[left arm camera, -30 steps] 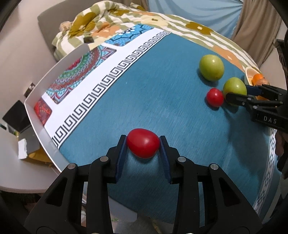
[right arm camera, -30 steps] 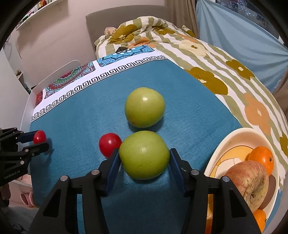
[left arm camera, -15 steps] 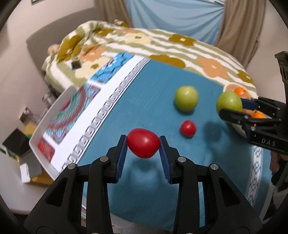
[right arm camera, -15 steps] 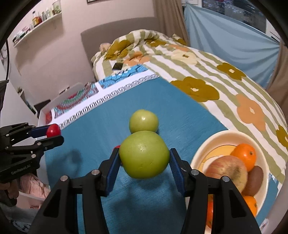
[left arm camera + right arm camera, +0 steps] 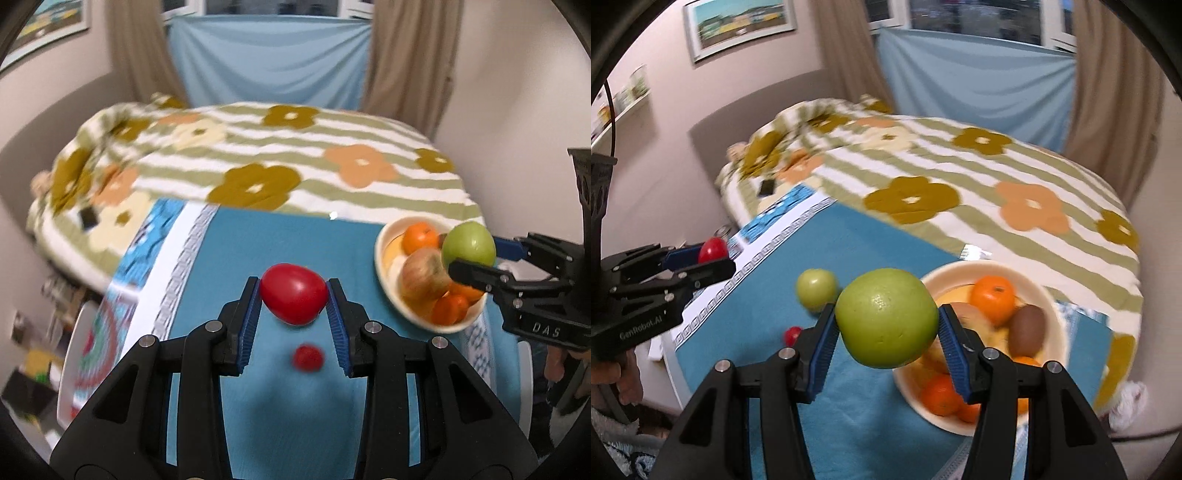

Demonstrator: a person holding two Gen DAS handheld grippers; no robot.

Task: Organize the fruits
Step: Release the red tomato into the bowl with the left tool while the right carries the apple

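Left wrist view first: our left tool [image 5: 293, 295] clamps a red tomato [image 5: 293, 298] between its blue pads, lifted clear of the teal cloth [image 5: 258, 236] that covers the surface below. A smaller red tomato [image 5: 308, 357] lies on that cloth directly beneath. To carry this step well, we would keep the squeeze light, since a ripe tomato likely bruises, and travel level toward the cream bowl [image 5: 380, 254] at the right, lowering only once above a free spot. The tool tilts steeply downward, fingers roughly level with each other.

Right wrist view: our right tool [image 5: 886, 332] grips a large green apple [image 5: 886, 317] by its sides, held in the air just left of the bowl [image 5: 1052, 317], which already carries oranges [image 5: 993, 297], a kiwi [image 5: 1028, 328] and other fruit. We judge the apple should go in gently, set on top without knocking the pile. A second green apple [image 5: 816, 289] rests on the cloth beyond. This tool also points down at a slant, and a hand [image 5: 609, 373] shows under the other tool at the left edge.
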